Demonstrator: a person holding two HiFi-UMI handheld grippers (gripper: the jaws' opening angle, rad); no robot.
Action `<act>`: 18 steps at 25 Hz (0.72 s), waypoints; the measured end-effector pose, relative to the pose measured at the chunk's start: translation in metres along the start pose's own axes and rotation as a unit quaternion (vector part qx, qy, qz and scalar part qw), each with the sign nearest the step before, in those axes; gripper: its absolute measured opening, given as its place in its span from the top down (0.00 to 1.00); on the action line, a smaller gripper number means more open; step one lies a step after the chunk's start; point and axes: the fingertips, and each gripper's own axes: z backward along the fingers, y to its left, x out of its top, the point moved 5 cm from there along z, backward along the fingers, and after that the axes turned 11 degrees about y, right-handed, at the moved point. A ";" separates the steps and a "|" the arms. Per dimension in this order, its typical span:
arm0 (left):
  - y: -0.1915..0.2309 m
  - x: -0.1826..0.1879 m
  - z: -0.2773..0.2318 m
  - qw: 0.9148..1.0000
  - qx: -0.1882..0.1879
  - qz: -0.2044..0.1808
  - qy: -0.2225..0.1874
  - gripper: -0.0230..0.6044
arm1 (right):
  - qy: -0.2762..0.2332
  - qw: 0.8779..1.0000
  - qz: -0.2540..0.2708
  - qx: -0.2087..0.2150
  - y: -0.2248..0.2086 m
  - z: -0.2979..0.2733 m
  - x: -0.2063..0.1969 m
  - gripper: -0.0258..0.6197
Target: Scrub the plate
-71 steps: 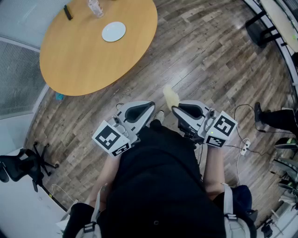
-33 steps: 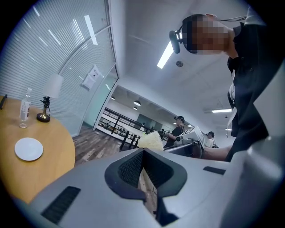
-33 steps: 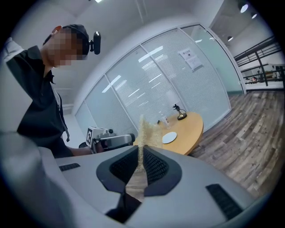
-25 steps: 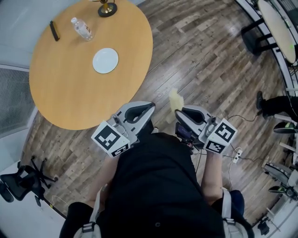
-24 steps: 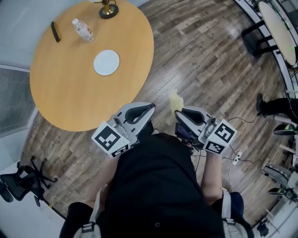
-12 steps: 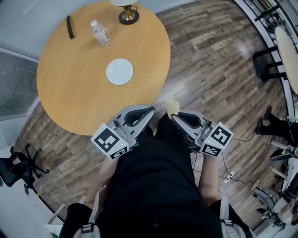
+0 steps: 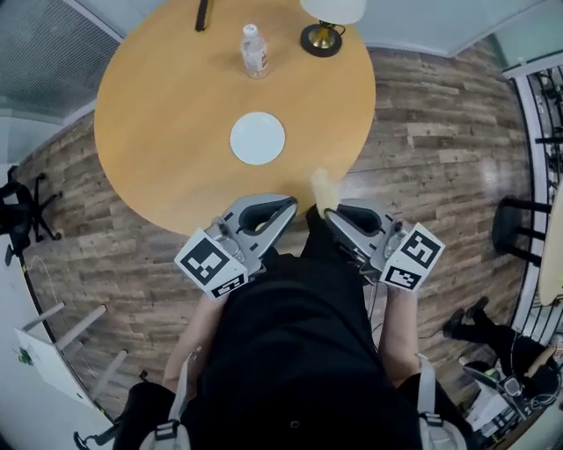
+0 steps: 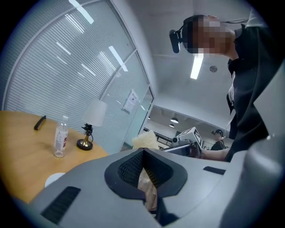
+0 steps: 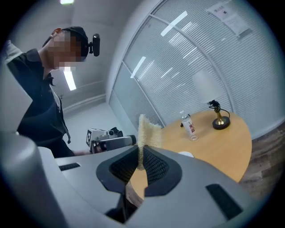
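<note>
A white plate (image 7: 258, 138) lies empty on the round wooden table (image 7: 158, 114), just beyond both grippers; it also shows small in the left gripper view (image 8: 54, 179) and the right gripper view (image 9: 186, 154). My right gripper (image 7: 327, 209) (image 9: 140, 153) is shut on a pale yellow sponge (image 7: 323, 186) (image 9: 147, 130), which sticks up past the jaws over the table's near edge. My left gripper (image 7: 288, 204) (image 8: 142, 153) is shut with nothing in it, held close to my body beside the right one.
At the table's far side stand a water bottle (image 7: 254, 51), a brass-footed lamp (image 7: 323, 26) and a black remote (image 7: 201, 13). An office chair (image 7: 22, 206) stands on the wood floor at left. Glass walls with blinds curve behind the table.
The table and plate have come much nearer and now lie straight ahead of the grippers. Both grippers stay shut at my waist, the sponge still in the right one.
</note>
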 end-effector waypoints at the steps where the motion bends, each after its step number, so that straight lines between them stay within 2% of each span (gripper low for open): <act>1: 0.003 0.005 -0.005 1.000 0.013 0.003 -0.006 0.95 | 0.007 1.000 0.007 0.012 -0.010 -0.001 0.009 0.90; 5: 0.007 0.018 -0.020 0.998 0.063 0.012 -0.028 0.95 | 0.032 0.998 0.030 0.055 -0.041 -0.001 0.034 0.90; 9: 0.013 0.026 -0.039 0.991 0.121 0.026 -0.045 0.95 | 0.060 0.992 0.045 0.106 -0.075 -0.002 0.052 0.90; 14: 0.016 0.022 -0.044 0.974 0.206 0.060 -0.077 0.95 | 0.115 0.976 0.062 0.173 -0.103 -0.017 0.061 0.90; 18: 0.009 0.011 -0.044 0.958 0.258 0.083 -0.093 0.95 | 0.153 0.962 0.073 0.212 -0.114 -0.033 0.061 0.90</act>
